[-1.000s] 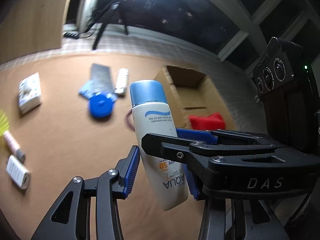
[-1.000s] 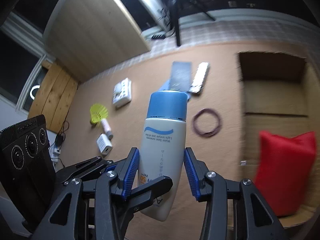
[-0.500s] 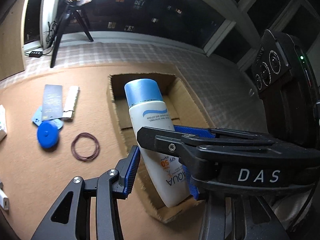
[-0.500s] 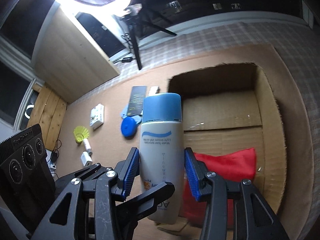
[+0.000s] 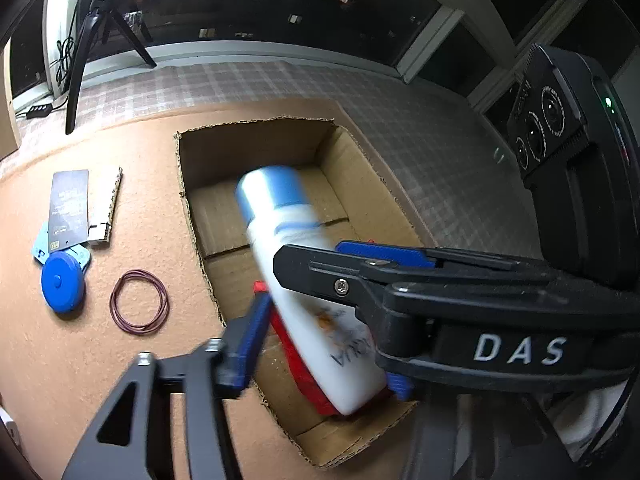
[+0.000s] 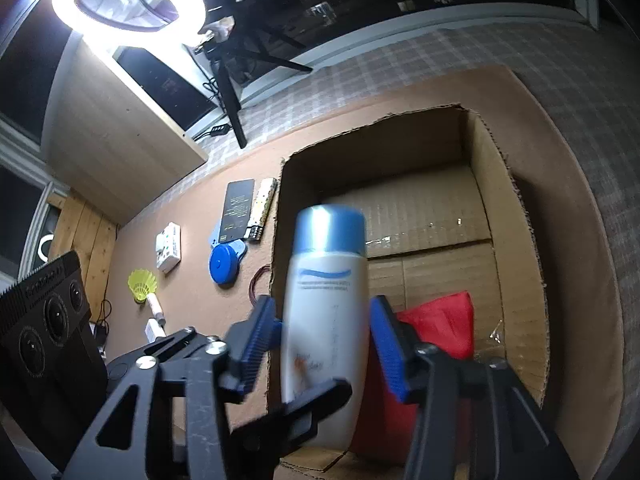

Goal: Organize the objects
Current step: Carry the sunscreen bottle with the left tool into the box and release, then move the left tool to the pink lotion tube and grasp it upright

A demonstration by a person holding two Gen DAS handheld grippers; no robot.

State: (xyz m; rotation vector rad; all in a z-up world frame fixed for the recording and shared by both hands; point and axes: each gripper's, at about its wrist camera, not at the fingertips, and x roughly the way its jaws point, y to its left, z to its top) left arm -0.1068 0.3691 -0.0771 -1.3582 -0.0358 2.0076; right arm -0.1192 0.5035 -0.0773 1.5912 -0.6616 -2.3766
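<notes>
Bottle (image 6: pixel 326 312) now blurred over box (image 6: pixel 516 216), both grippers opening, base hidden

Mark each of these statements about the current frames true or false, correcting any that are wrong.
1. The sunscreen bottle is over the open cardboard box. True.
2. The box is empty. False: a red pouch already lies in it.
3. The bottle has a red cap. False: its cap is blue.
4. The right gripper has its pads clear of the bottle. True: its jaws are opening, with gaps on both sides.
5. The maroon ring lies inside the box. False: it lies on the brown mat beside the box, near the blue round case.
</notes>
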